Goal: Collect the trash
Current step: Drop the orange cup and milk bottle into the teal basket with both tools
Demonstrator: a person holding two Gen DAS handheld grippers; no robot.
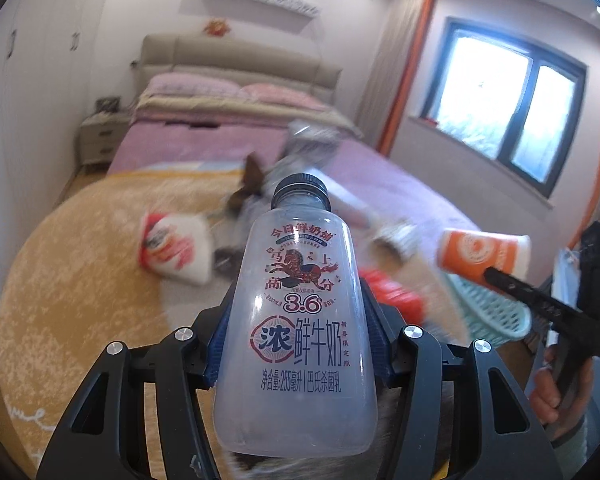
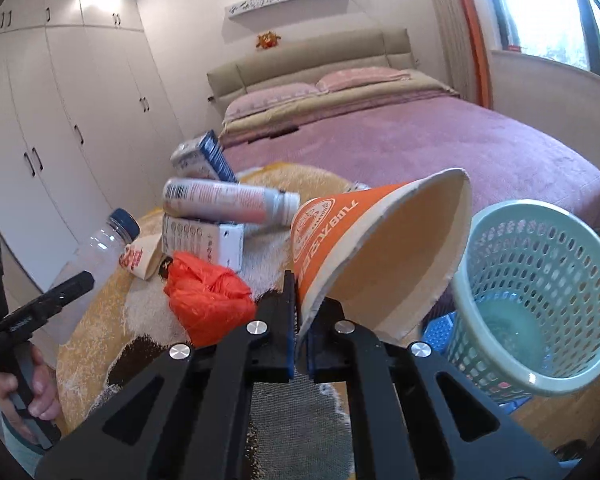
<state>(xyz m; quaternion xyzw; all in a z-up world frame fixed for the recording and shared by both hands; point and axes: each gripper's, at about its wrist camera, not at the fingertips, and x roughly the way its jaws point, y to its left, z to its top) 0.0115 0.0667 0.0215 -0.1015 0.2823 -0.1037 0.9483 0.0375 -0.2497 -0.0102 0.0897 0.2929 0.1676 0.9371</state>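
My left gripper (image 1: 298, 340) is shut on a clear milk bottle (image 1: 296, 320) with a dark cap, held up above the rug; the bottle also shows in the right wrist view (image 2: 96, 256). My right gripper (image 2: 300, 320) is shut on the rim of an orange paper cup (image 2: 380, 248), tilted with its mouth toward a teal mesh basket (image 2: 540, 300). The cup (image 1: 480, 254) and basket (image 1: 496, 316) show at the right of the left wrist view. An orange plastic bag (image 2: 208, 296), a lying bottle (image 2: 228, 200), cartons (image 2: 204, 240) and a snack wrapper (image 2: 140, 260) lie on the rug.
A round yellow rug (image 2: 100, 340) covers the floor before a bed with a pink cover (image 2: 420, 140). White wardrobes (image 2: 60, 120) line the left wall. A window (image 1: 508, 112) with orange curtains is at the right. A nightstand (image 1: 100, 136) stands beside the bed.
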